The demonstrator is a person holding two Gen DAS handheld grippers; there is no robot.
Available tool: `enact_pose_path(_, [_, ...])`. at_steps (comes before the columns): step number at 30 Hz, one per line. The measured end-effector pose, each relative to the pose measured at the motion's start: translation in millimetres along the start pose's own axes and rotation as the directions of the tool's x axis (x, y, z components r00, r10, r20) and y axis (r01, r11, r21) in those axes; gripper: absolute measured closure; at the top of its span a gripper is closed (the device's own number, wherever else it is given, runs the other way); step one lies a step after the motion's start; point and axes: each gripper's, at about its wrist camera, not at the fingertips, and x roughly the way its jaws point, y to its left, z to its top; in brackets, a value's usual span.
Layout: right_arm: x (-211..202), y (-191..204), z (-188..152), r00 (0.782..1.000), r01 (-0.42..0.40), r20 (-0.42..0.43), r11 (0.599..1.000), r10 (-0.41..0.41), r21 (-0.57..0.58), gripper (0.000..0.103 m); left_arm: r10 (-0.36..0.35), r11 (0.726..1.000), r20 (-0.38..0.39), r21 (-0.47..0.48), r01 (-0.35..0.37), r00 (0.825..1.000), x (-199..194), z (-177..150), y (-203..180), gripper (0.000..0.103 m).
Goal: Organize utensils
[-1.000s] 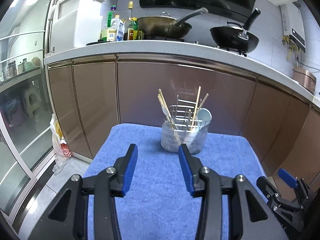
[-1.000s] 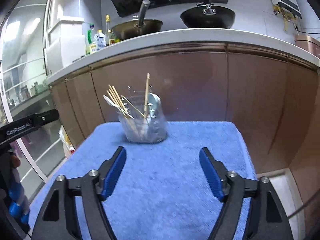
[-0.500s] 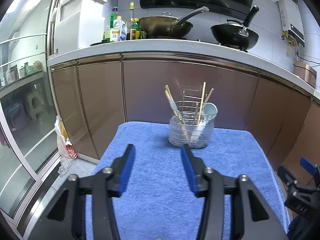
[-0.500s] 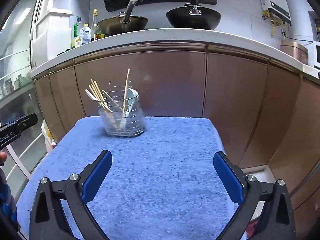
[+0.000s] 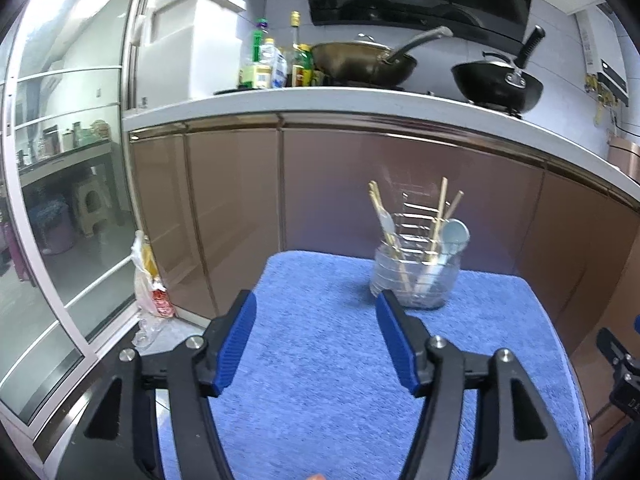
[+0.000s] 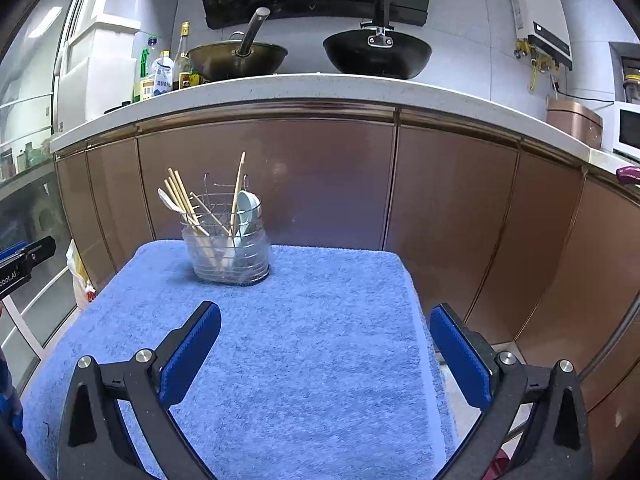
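Room: kitchen, brown cabinet fronts (image 6: 344, 184) under a white counter carrying two woks.
Tabletop: covered by a blue towel (image 6: 304, 344).
Utensil holder (image 6: 226, 247): clear wire caddy standing upright at the towel's far edge, left of centre in the right wrist view.
Contents: wooden chopsticks (image 6: 182, 196) leaning left, a pale blue spoon (image 6: 245, 207) upright beside them.
Left gripper (image 5: 316, 344): jaws moderately apart, holding nothing, above the towel, short of the holder.
Right gripper (image 6: 326, 354): jaws wide, holding nothing, well back from the holder.
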Motion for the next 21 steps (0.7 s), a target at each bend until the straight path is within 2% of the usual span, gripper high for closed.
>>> enact_pose_path(5, [-7, -3, 6, 1.000, 0.010, 0.024, 1.000, -0.010, -0.002, 0.000, 0.076, 0.997, 0.065, 0.011, -0.077, 0.995, -9, 6, -1, 0.039])
enact_pose_path(12, [-21, -5, 15, 0.998, 0.016, 0.067, 1.000, -0.015, -0.007, 0.000, 0.043, 0.999, 0.105, 0.004, -0.044, 0.994, -23, 9, -3, 0.039])
enact_pose_path(21, [-36, -7, 26, 0.991, 0.037, 0.126, 0.999, -0.035, -0.017, 0.000, 0.042, 0.999, 0.181, 0.019, -0.047, 0.983, -44, 19, -5, 0.039])
